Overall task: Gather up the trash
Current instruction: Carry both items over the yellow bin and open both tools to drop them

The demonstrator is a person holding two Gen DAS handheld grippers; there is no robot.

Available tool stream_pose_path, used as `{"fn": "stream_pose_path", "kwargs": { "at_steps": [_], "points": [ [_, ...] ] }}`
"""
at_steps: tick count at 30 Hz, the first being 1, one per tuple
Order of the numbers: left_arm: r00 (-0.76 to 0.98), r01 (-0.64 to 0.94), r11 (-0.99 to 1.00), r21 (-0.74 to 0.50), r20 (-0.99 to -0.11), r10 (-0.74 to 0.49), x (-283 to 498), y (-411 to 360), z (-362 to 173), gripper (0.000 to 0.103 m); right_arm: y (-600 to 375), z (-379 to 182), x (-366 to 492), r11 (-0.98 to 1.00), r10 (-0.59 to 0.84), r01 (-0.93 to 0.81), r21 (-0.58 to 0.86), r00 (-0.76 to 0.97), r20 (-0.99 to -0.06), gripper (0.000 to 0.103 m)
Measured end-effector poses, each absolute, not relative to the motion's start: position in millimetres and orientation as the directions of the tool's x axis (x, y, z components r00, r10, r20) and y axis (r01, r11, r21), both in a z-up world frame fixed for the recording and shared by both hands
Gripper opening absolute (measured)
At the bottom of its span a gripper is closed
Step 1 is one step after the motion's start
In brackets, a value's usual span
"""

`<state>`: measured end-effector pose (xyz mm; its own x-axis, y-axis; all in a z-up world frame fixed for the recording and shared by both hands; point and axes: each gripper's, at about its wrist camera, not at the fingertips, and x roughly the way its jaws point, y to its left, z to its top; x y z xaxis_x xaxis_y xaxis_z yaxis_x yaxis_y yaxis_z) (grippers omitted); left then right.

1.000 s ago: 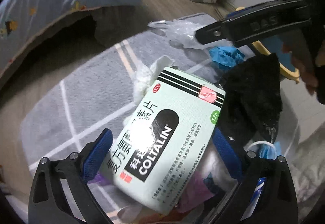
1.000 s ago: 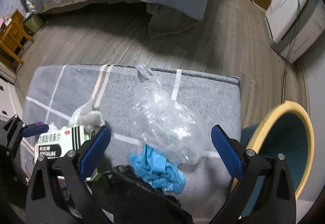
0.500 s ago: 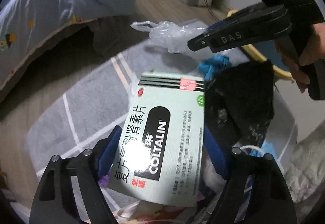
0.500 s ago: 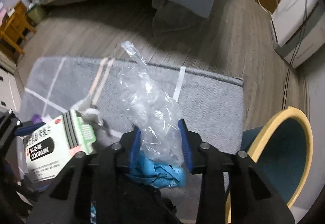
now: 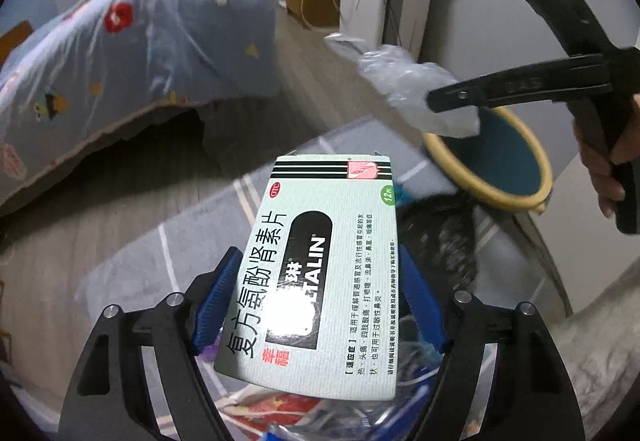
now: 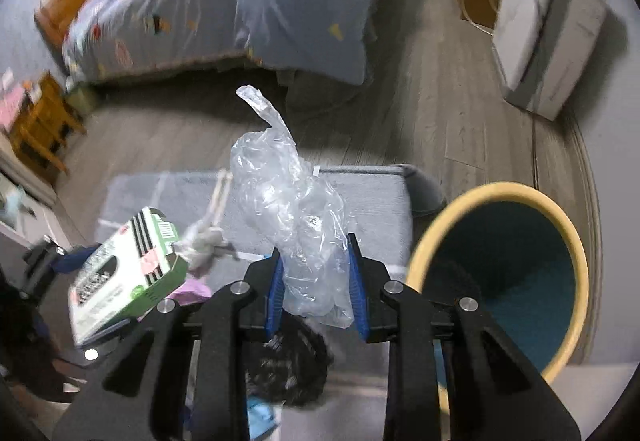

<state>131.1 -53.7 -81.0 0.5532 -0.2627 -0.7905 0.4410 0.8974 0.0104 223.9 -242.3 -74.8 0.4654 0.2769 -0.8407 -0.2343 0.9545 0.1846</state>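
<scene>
Grey rug [image 6: 372, 201]: left tongs [image 5: 316, 305] grip medicine box [image 5: 320, 277]; right tongs [image 6: 316, 289] grip plastic bag [image 6: 296, 225].

Printed text on the medicine box and one gripper arm

The pale green medicine box [image 5: 320, 273] carries large black Chinese characters "复方氨酚肾素片", white letters "TALIN" on a black panel partly lost in glare, a red oval "OTC", a green circle "12片", red "幸福" and fine Chinese print headed "适应症". The right gripper's [image 5: 452, 103] arm shows faint raised letters, seemingly "DAS".
</scene>
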Motion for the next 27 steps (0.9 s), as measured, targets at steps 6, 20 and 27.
{"fn": "stream_pose_path", "kwargs": {
  "at_steps": [6, 20, 27],
  "points": [
    [0.629, 0.448, 0.894, 0.014, -0.716, -0.304, 119.5, -89.4, -42.0, 0.078, -286.3, -25.6, 177.4, 0.963, 0.269, -0.171, 0.209, 0.55, -0.79, 0.027],
    [0.583, 0.586, 0.807, 0.067, -0.726, -0.363, 105.1, -214.5, -66.3, 0.078, -424.4, -69.7, 174.8, 0.929, 0.231, 0.133, 0.345, 0.52, -0.822, 0.027],
    [0.532, 0.635, 0.768, 0.081, -0.768, -0.358, 129.4, -271.7, -99.2, 0.078, -460.5, -93.5, 188.3, 0.903, 0.184, 0.252, 0.349, 0.507, -0.842, 0.027]
  ]
}}
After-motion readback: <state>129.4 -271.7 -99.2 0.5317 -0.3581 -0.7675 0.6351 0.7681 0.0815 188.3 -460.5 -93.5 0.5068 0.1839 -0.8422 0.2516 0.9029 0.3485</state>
